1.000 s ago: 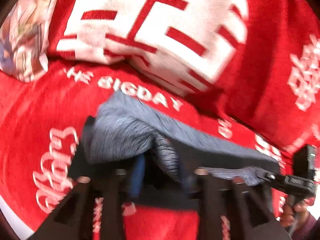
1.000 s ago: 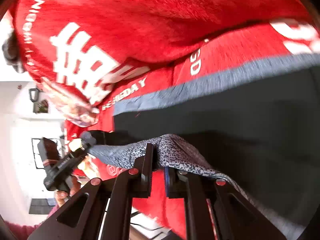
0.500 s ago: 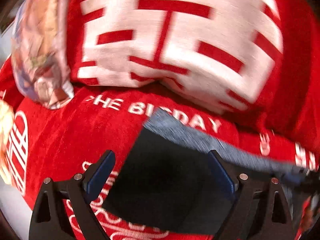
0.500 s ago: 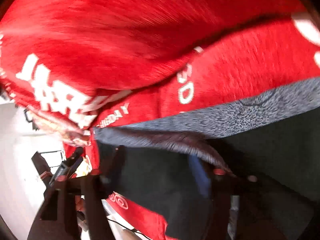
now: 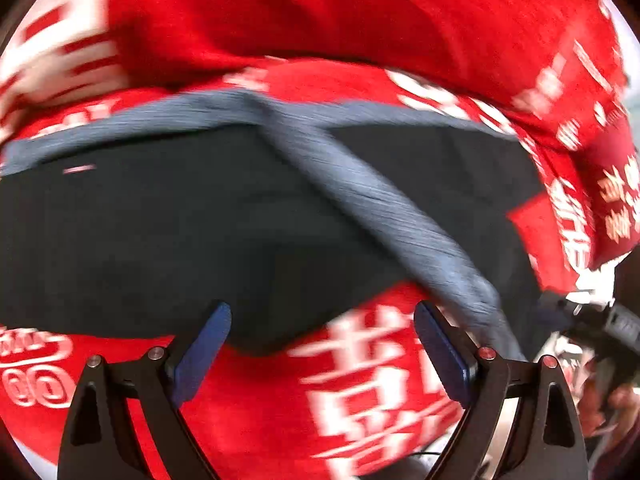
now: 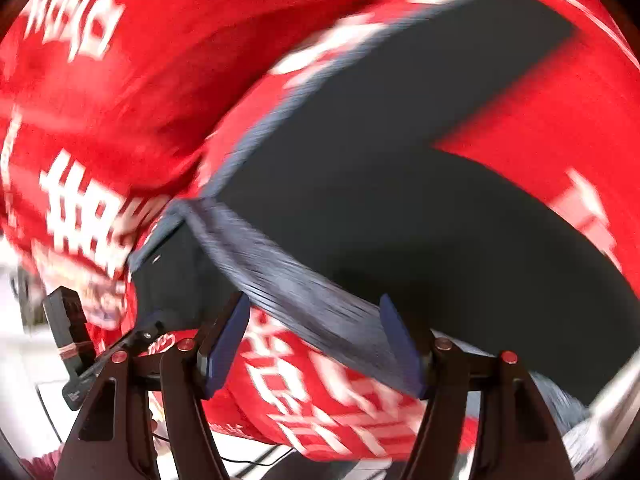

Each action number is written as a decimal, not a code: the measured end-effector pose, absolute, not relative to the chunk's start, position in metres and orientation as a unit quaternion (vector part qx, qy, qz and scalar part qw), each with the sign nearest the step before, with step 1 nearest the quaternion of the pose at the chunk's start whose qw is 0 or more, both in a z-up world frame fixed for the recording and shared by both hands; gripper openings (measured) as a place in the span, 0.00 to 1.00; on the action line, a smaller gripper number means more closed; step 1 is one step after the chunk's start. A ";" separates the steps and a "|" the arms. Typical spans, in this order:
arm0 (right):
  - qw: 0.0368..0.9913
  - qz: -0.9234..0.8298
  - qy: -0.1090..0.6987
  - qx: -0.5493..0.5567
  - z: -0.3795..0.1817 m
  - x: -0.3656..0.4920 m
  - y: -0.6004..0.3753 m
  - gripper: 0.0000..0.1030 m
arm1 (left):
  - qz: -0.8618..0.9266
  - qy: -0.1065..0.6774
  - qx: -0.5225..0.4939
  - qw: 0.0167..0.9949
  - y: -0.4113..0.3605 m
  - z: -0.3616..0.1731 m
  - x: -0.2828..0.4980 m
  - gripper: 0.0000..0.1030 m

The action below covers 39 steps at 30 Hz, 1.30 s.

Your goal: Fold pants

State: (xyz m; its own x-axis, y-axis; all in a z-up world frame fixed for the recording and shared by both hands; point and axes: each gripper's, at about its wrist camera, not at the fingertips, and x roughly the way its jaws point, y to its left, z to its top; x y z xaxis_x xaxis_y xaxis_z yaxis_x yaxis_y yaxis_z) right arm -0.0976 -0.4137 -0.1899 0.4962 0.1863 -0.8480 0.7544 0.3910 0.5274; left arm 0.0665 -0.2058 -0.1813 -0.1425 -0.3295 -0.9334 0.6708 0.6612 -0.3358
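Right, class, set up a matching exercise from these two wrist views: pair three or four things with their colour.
Things:
1. pants
2. waistband
3. blanket
4. pads

Colours:
a. red with white lettering
b. blue
c. black
d. heathered grey

Pairs: 1-c, 2-d, 3-a, 4-b.

Both the left gripper and the right gripper stand open above the cloth.
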 end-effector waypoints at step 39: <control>0.730 -0.136 0.329 0.584 -0.166 -0.199 -0.599 0.15 | -0.389 0.618 0.090 0.677 -0.397 -0.138 0.063 0.46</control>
State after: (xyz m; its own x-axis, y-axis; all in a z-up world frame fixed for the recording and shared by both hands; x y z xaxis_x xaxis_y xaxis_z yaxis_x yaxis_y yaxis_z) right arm -0.1990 -0.5991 -0.1662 0.7466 0.1853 -0.6390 0.5829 0.2810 0.7624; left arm 0.0633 -0.3968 -0.1383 -0.0676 -0.4163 -0.9067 0.6381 0.6806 -0.3600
